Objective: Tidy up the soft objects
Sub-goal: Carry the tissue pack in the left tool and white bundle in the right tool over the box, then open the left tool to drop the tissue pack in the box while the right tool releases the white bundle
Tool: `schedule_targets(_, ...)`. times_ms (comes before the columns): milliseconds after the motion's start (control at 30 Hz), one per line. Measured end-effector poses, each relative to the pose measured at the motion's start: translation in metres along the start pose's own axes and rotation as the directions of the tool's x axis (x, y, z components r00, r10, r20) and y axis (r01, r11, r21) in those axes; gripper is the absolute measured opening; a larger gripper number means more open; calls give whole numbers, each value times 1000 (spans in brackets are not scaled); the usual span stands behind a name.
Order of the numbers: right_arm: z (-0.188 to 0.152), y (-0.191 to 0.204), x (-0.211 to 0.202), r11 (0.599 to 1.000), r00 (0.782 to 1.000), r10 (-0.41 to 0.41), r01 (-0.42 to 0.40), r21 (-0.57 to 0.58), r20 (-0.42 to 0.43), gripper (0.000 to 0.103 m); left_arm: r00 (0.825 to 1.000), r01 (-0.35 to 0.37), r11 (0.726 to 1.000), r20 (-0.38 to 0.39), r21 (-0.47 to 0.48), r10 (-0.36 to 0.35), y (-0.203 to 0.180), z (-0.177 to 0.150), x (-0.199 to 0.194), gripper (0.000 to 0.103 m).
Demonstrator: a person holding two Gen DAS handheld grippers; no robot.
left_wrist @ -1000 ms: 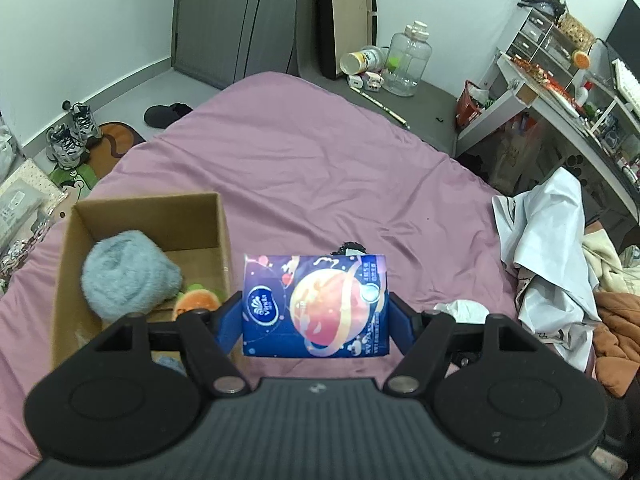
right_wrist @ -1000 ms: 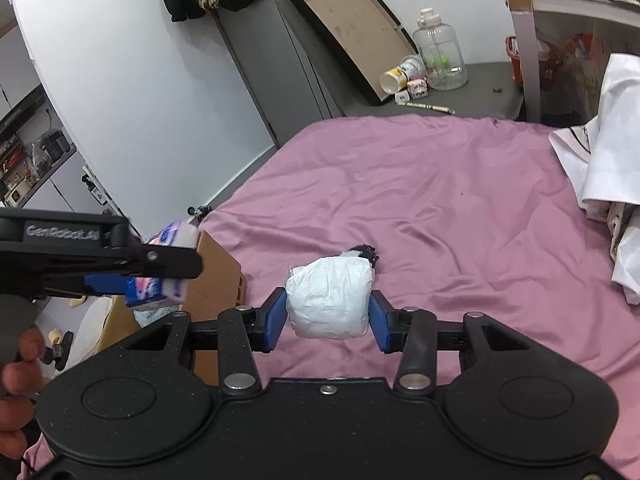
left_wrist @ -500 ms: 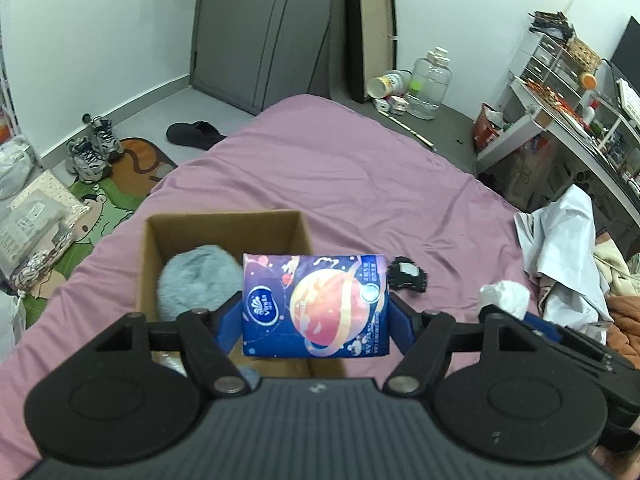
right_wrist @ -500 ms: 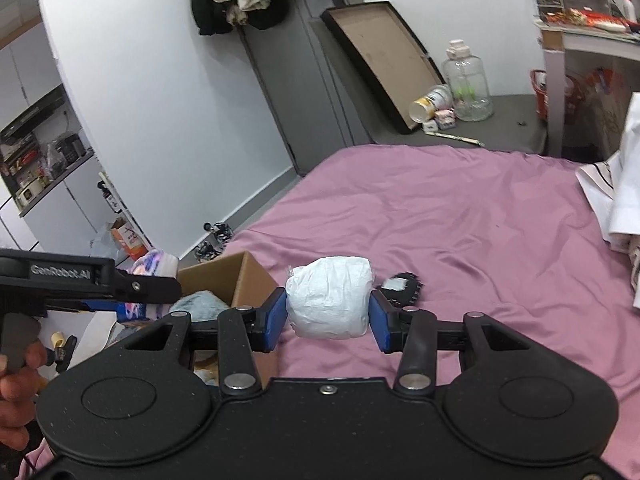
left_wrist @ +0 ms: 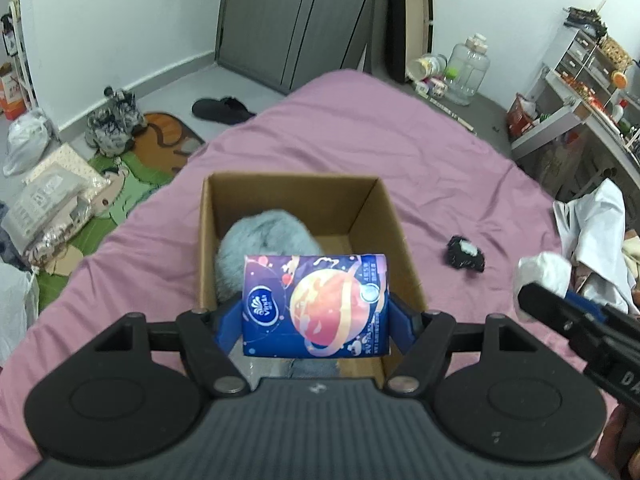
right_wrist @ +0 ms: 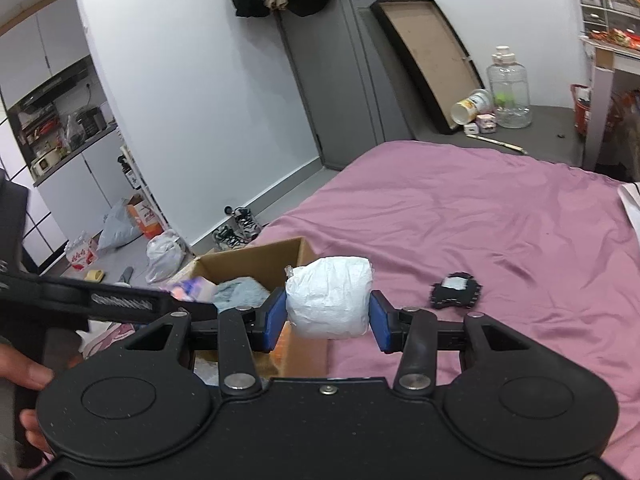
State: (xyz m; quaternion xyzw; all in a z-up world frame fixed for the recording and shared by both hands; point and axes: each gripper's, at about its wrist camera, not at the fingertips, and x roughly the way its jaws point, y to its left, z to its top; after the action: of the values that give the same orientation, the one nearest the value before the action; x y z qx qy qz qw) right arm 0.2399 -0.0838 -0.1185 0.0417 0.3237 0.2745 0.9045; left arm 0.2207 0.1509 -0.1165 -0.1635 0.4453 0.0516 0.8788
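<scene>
My left gripper (left_wrist: pixel 316 316) is shut on a blue tissue pack (left_wrist: pixel 316 306) printed with an orange planet, and holds it over the open cardboard box (left_wrist: pixel 378 216) on the pink bed. A grey fluffy bundle (left_wrist: pixel 268 240) lies inside the box. My right gripper (right_wrist: pixel 328 316) is shut on a white crumpled soft bundle (right_wrist: pixel 329 297), held above the bed just right of the box (right_wrist: pixel 256 258). In the left wrist view the right gripper and its white bundle (left_wrist: pixel 542 278) show at the right edge. A small black soft item (left_wrist: pixel 464 254) lies on the sheet right of the box.
White and tan clothes (left_wrist: pixel 596 240) are heaped at the bed's right side. Shoes (left_wrist: pixel 114 124), a slipper (left_wrist: pixel 222 110), a mat and bags lie on the floor to the left. A clear jug (left_wrist: pixel 466 70) stands on a low surface beyond the bed. A person's hand (right_wrist: pixel 24 376) holds the left gripper's handle.
Both grippers have swung left toward the box with their loads. The tissue pack, earlier beside the box, now hangs over its opening. The white bundle has come up near the box's right wall.
</scene>
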Motion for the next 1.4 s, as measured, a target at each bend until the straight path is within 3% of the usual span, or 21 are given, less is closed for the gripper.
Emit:
schedule_targets(300, -6, 30, 15, 999, 1000, 7, -8, -45, -6, 44, 999, 41, 999, -15, 11, -41, 11, -6, 12, 71)
schedule_targets(567, -8, 41, 20, 998, 1000, 14, -14, -62, -5, 44, 997, 76, 997, 16, -26, -75, 17, -1, 7, 78)
schedule_targets(1033, -13, 48, 26, 996, 998, 62, -63, -63, -20, 45, 998, 21, 997, 53, -69, -18, 27, 11, -5, 80)
schedule_targets(1200, -15, 54, 28, 993, 996, 86, -89, -82, -39, 54, 999, 12, 997, 50, -72, -9, 26, 11, -5, 80)
schedule_targets(1267, -15, 54, 25, 993, 996, 88, -90, -82, -32, 68, 998, -2, 998, 56, -67, 6, 25, 12, -7, 80)
schedule_targets(1400, -8, 43, 15, 996, 997, 75, -75, -56, 2, 71, 997, -34, 998, 63, -54, 37, 22, 14, -12, 80)
